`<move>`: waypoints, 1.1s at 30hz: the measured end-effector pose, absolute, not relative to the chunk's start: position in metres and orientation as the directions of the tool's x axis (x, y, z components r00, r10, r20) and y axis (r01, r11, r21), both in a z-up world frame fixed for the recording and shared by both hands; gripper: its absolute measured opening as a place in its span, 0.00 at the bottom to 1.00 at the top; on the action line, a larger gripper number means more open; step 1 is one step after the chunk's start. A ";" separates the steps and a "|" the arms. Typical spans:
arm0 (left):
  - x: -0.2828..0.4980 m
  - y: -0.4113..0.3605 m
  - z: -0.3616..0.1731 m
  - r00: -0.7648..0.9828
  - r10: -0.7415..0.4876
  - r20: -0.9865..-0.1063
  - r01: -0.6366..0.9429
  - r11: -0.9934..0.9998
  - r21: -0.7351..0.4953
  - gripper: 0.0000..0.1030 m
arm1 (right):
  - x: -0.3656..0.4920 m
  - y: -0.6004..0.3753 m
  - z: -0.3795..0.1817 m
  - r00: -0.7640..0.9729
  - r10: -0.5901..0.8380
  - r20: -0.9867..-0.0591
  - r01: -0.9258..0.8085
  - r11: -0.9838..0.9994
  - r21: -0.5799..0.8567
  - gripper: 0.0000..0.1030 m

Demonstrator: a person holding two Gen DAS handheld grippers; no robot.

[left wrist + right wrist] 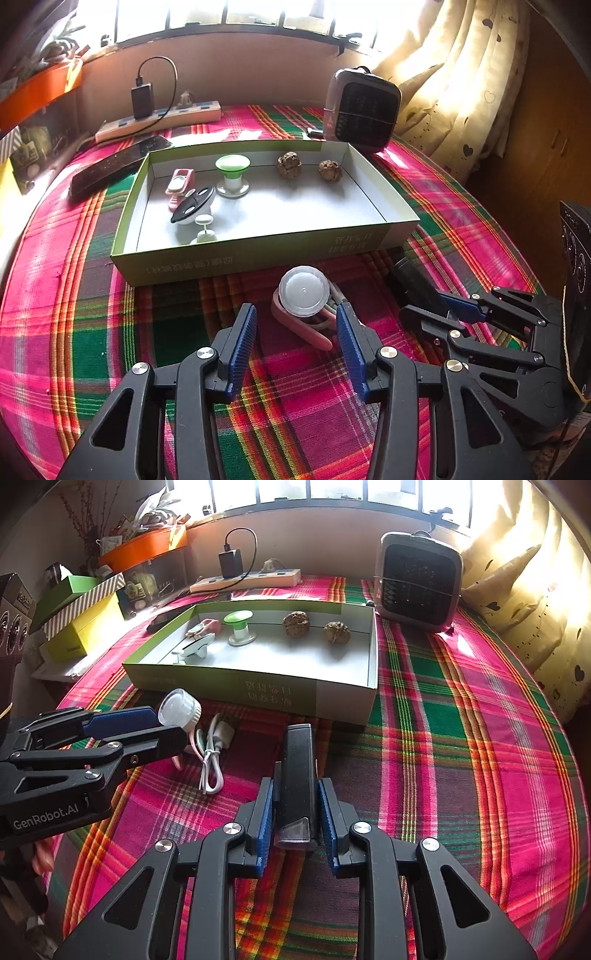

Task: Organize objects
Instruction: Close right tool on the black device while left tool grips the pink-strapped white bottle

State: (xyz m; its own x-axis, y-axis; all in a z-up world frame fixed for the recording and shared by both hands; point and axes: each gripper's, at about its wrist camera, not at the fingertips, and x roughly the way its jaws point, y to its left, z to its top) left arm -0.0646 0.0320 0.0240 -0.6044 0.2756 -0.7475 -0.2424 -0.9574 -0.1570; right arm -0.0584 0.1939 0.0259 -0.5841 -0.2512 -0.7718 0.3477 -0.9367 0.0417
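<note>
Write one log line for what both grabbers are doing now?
left gripper: open, by pink clip lamp with clear dome | right gripper: straddling black rectangular gadget | green cardboard tray: behind

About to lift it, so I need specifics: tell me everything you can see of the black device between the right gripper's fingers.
The black device is a slim, elongated bar of glossy dark plastic with a clear angled cap at its near end. It lies flat on the plaid cloth, pointing lengthwise toward the green box, stopping just short of it. The right gripper straddles its near half, blue pads close beside both sides; contact can't be confirmed.

Box (pixel 258 690) right half free, heater (pixel 419 585) behind, cable (pixel 214 753) in front
</note>
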 end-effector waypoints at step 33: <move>-0.083 0.038 0.023 -0.619 0.282 -0.733 -0.252 -0.955 -0.154 0.28 | -0.059 0.194 0.026 -0.583 -0.250 -0.773 0.347 -0.937 0.041 0.24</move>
